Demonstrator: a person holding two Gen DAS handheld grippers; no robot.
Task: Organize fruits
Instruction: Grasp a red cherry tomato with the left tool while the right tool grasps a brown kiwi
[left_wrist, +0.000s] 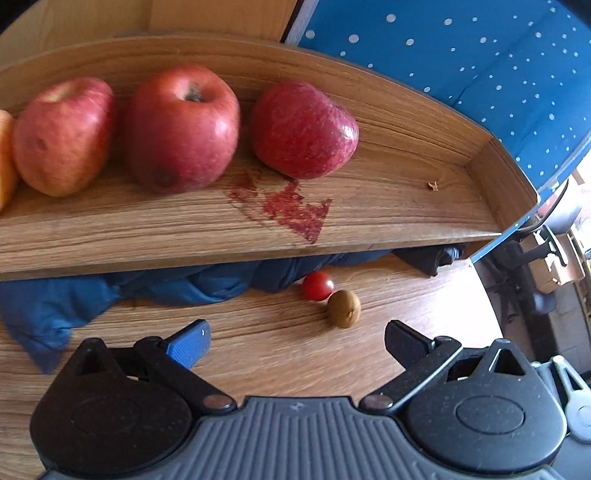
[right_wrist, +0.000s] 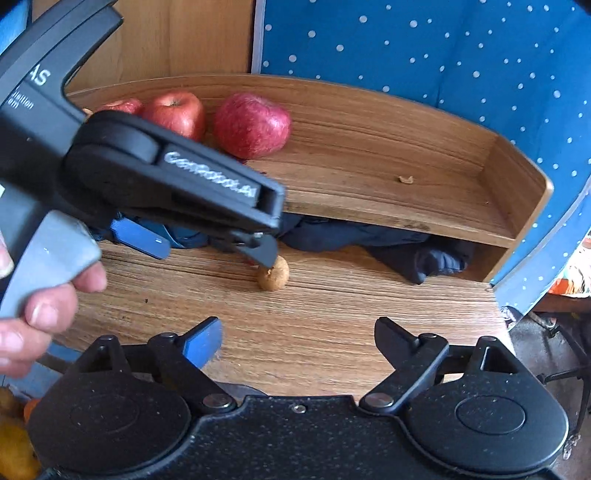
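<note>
Three red apples (left_wrist: 181, 129) (right_wrist: 251, 123) stand in a row on a raised wooden shelf (left_wrist: 369, 177) (right_wrist: 369, 177). Below it, on the wooden table (left_wrist: 280, 354), a cherry tomato (left_wrist: 317, 285) lies next to a small brown round fruit (left_wrist: 344, 308) (right_wrist: 274, 274). My left gripper (left_wrist: 297, 332) (right_wrist: 207, 249) is open just short of these two, with nothing between its fingers. In the right wrist view its black finger hangs right over the brown fruit and hides the tomato. My right gripper (right_wrist: 299, 328) hovers open over bare table, nearer than the brown fruit, holding nothing.
An orange fruit (left_wrist: 5, 158) shows at the shelf's left edge. A red stain (left_wrist: 291, 210) marks the shelf. Crumpled blue and dark cloth (left_wrist: 74, 306) (right_wrist: 424, 258) lies under the shelf. Blue dotted fabric (left_wrist: 461, 55) stands behind. A hand (right_wrist: 37, 317) holds the left gripper; yellow fruit (right_wrist: 14, 443) sits low left.
</note>
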